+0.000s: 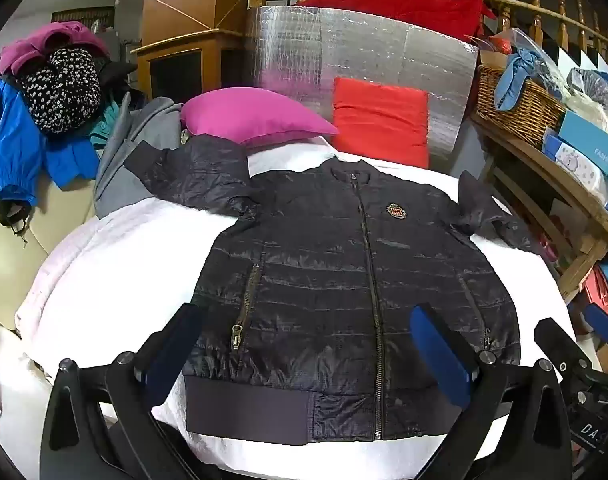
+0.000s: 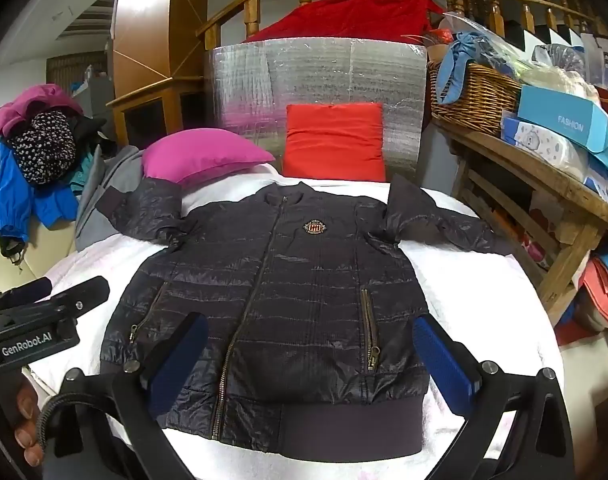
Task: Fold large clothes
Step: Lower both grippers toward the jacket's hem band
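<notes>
A black quilted zip jacket (image 1: 336, 280) lies flat, front up, on a white blanket (image 1: 116, 272), collar far, both sleeves spread out to the sides. It also shows in the right wrist view (image 2: 280, 300). My left gripper (image 1: 308, 356) is open and empty, hovering above the jacket's hem at its left half. My right gripper (image 2: 312, 364) is open and empty above the hem's right half. The left gripper's body also shows in the right wrist view (image 2: 48, 312) at the left edge; the right gripper's fingers (image 1: 560, 340) show at the right edge of the left wrist view.
A pink pillow (image 1: 252, 116) and a red pillow (image 1: 380, 120) lean on a silver foil panel (image 1: 360, 52) behind the jacket. A pile of clothes (image 1: 44, 120) sits at left. A wooden shelf (image 2: 544, 184) with a wicker basket (image 2: 472, 96) and boxes stands right.
</notes>
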{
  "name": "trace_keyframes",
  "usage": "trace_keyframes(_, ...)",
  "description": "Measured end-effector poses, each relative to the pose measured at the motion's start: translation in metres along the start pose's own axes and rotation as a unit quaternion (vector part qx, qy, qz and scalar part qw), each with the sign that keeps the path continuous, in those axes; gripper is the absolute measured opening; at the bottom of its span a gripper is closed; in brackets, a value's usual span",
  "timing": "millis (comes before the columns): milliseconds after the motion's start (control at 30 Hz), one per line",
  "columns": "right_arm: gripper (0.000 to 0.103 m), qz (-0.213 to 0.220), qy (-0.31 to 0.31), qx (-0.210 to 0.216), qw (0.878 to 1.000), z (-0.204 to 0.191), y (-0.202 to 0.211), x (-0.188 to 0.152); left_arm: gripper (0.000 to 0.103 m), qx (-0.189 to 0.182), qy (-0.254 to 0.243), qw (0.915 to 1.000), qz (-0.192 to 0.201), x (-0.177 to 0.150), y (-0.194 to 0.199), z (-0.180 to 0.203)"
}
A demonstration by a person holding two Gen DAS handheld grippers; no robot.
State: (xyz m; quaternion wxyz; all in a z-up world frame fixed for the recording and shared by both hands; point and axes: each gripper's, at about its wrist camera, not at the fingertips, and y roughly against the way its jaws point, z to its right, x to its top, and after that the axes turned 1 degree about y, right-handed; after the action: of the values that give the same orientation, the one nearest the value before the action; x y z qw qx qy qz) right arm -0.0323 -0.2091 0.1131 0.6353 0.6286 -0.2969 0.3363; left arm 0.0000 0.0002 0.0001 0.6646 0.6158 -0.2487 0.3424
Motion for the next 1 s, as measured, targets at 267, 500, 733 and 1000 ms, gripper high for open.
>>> trace_keyframes(267, 0.103, -0.001, -0.005, 0.002, 1.0, 0.0, -0.001, -0.003, 0.103, 0.005, -0.014, 0.9999, 0.004, 0.003, -0.002, -0.003)
trace_keyframes(500, 0.103, 0.001, -0.004, 0.002, 1.0, 0.0, 0.0, -0.002, 0.103, 0.013, -0.025, 0.9996, 0.01, 0.001, 0.003, 0.006)
trace_keyframes(733, 0.103, 0.001, -0.003, 0.002, 1.0, 0.001, -0.001, -0.002, 0.103, 0.012, -0.027, 0.9995, 0.008, 0.0, 0.001, 0.006)
trace_keyframes(1000, 0.103, -0.002, -0.003, 0.003, 1.0, -0.001, -0.003, -0.003, 0.103, 0.012, -0.028, 0.9995, 0.008, -0.002, 0.001, 0.006)
